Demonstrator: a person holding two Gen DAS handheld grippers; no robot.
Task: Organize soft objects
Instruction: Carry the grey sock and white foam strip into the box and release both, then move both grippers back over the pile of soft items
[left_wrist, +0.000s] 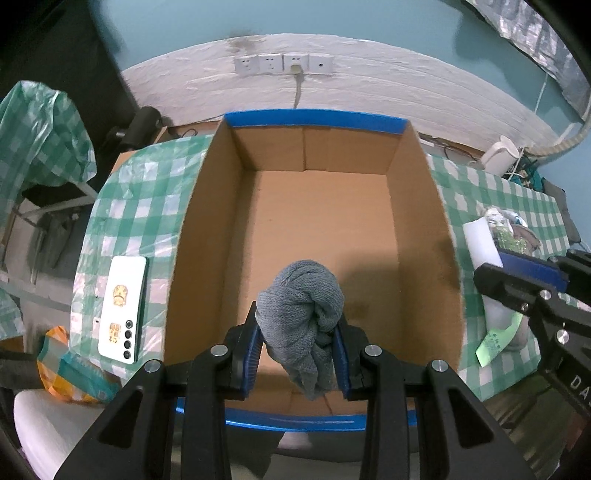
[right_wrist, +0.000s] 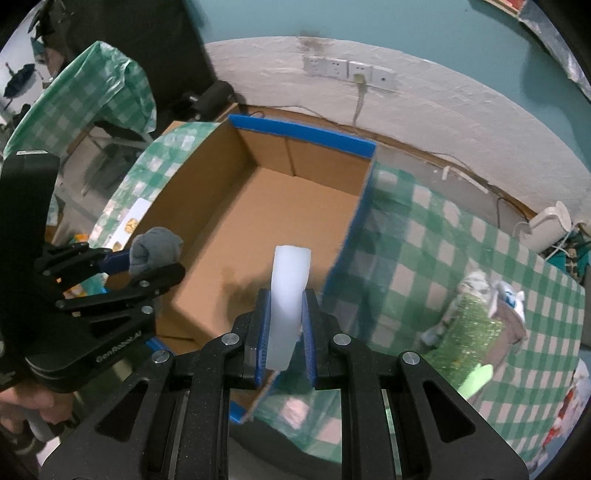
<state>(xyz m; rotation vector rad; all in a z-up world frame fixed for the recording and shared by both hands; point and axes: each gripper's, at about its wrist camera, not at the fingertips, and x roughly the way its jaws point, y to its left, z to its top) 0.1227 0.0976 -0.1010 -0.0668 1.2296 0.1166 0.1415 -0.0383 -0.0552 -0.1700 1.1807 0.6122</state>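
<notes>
Two grippers held soft items above the cardboard box (left_wrist: 317, 221) at frame centre: left gripper (left_wrist: 301, 350) clamped a grey cloth (left_wrist: 301, 314), right gripper (right_wrist: 288, 332) a white sponge (right_wrist: 288, 295). Releasing low over the floor would likely prevent bouncing.

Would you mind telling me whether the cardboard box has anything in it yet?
Empty. Its bare brown floor shows in both views of the box; the grey cloth hangs in the left claw above it.

Right gripper (right_wrist: 284, 332) clamping white foam piece (right_wrist: 289, 295) over cardboard box (right_wrist: 266, 221); left gripper (right_wrist: 147, 258) gripping grey cloth (right_wrist: 155, 247)
</notes>
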